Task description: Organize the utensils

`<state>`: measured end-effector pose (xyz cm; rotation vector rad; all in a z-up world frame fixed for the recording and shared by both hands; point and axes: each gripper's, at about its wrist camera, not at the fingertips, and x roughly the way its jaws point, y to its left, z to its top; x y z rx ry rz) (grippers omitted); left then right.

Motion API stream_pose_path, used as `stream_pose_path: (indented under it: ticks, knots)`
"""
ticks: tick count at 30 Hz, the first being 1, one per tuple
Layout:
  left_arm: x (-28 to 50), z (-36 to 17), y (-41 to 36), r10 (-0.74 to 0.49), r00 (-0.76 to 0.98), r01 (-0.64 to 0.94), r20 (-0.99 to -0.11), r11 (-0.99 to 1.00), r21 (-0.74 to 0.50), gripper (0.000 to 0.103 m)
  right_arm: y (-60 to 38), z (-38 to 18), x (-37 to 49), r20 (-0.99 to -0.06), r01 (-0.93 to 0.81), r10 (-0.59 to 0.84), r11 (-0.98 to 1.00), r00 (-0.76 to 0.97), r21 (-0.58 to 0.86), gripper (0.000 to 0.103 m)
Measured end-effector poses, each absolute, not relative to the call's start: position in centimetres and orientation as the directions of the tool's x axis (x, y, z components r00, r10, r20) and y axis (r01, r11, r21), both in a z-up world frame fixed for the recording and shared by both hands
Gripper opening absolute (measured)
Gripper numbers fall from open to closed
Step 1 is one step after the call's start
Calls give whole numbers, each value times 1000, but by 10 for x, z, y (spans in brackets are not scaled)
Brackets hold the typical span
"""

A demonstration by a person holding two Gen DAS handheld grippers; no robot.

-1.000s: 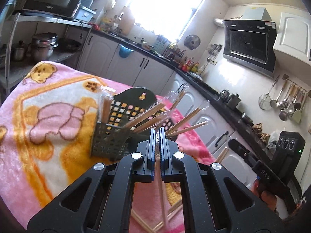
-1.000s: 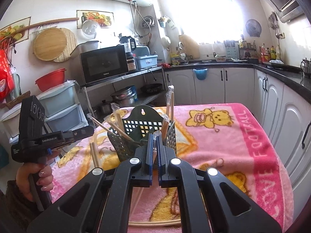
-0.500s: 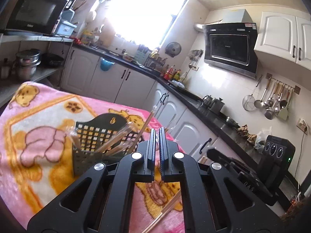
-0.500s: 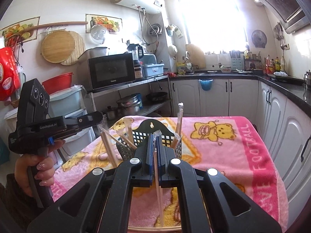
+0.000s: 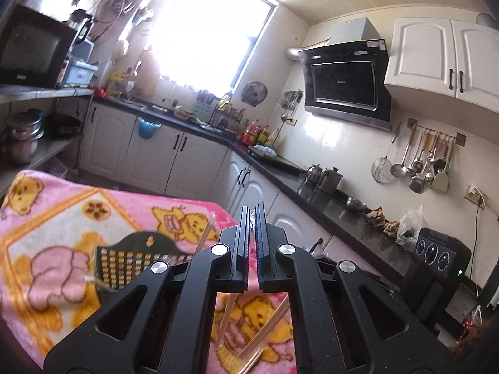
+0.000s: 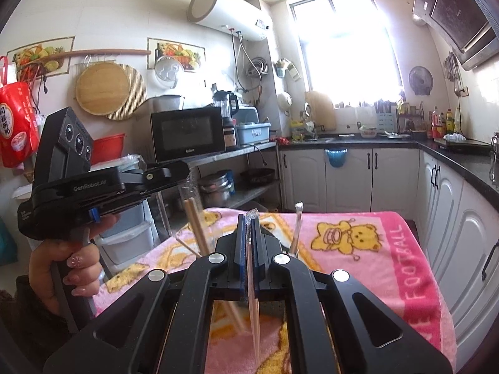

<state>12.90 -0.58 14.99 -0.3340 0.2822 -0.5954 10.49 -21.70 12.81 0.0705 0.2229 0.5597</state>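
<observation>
From the left wrist, the left hand-held gripper (image 5: 252, 218) is clamped on a wrapped chopstick pair (image 5: 251, 218), only its plastic tip showing between the closed jaws, above the pink blanket (image 5: 62, 218) that covers the bench. The dark caddy (image 5: 131, 260) stands on the blanket below and to the left, one chopstick (image 5: 204, 238) leaning out of it, while loose chopsticks (image 5: 265, 330) lie on the blanket beneath the tool. From the right wrist, the right hand-held gripper (image 6: 249, 222) is likewise shut on a wrapped chopstick (image 6: 251, 268), which runs up between the jaws and hangs down below them. More chopsticks (image 6: 196, 227) rise from the caddy, itself mostly hidden behind the tool, and the person's left hand (image 6: 67, 268) holds the other tool at the left. Both held sticks look pinched near one end, so a long free length could swing or slip from the pads on the way to the caddy. The sticks already leaning inside it could also snag an incoming one, tip the light caddy or knock a stick out onto the blanket.
</observation>
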Motion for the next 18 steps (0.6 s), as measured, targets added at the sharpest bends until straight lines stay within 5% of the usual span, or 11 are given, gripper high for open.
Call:
stream_pose_path:
  ticks: [18]
  knots:
    - [152, 206, -13, -568, 819, 518, -81, 793, -320, 1, -216, 168, 118, -92, -527, 538, 842, 838, 118, 3]
